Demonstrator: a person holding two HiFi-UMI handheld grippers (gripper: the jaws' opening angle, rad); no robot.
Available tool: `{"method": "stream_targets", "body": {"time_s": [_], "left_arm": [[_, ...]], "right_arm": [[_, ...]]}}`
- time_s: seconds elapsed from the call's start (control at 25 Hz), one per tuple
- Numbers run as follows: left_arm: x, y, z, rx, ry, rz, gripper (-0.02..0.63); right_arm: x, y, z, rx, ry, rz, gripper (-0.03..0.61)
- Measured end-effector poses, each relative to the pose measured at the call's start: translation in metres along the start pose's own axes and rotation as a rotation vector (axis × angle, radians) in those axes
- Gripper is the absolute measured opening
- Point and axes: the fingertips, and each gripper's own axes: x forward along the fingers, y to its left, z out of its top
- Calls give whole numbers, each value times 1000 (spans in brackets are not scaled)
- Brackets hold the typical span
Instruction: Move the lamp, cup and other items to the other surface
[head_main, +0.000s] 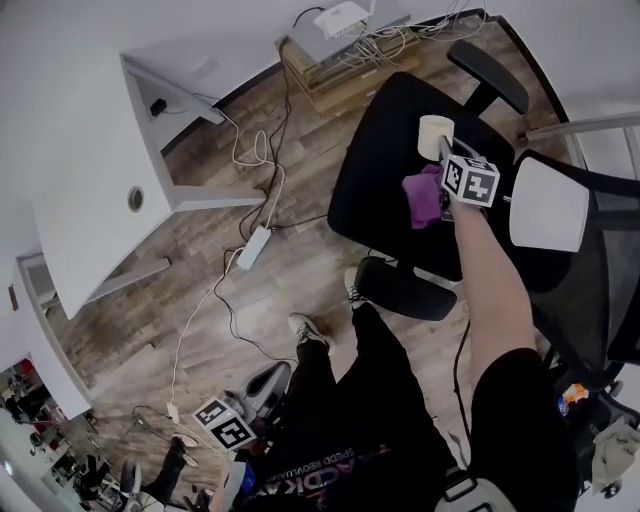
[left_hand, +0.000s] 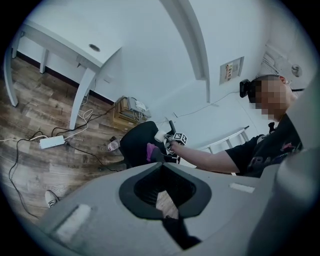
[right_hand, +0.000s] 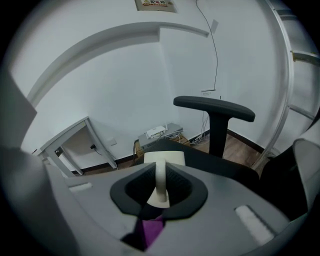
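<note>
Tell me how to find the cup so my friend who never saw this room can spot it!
Look for the black office chair on the wooden floor. At its seat, the right gripper has its jaws shut on the handle of a small cup. A purple cloth lies beside it, but the cup is the only cream, round thing there.

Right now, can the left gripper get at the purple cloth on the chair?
Probably not from there. The left gripper hangs low beside the person's leg, well short of the chair seat, and the right gripper, shut on the cup, crowds the purple cloth.
</note>
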Motion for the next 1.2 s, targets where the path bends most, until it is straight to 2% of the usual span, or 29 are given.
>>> {"method": "stream_targets", "body": {"time_s": [0.16,0.28,0.52,0.72,1.08,1.2], "left_arm": [[6,-1,-8,18,36,26,-2],[9,1,-10,8,51,37,-2],[18,5,-12,-5,74,25,-2],[24,2,-14,3,89,0,-2],[16,6,-19,-4,64,-25,-2],[12,7,-21,-8,50,-29,-2]], "right_arm": [[20,0,-2,-3,-2,23,44],[28,-2,-4,-12,-7,10,44],[28,1,-28,-33,-19,28,46],[20,4,-49,-77,40,38,46],[10,7,-76,-63,148,50,60],[6,5,-85,-57,195,52,82]]}}
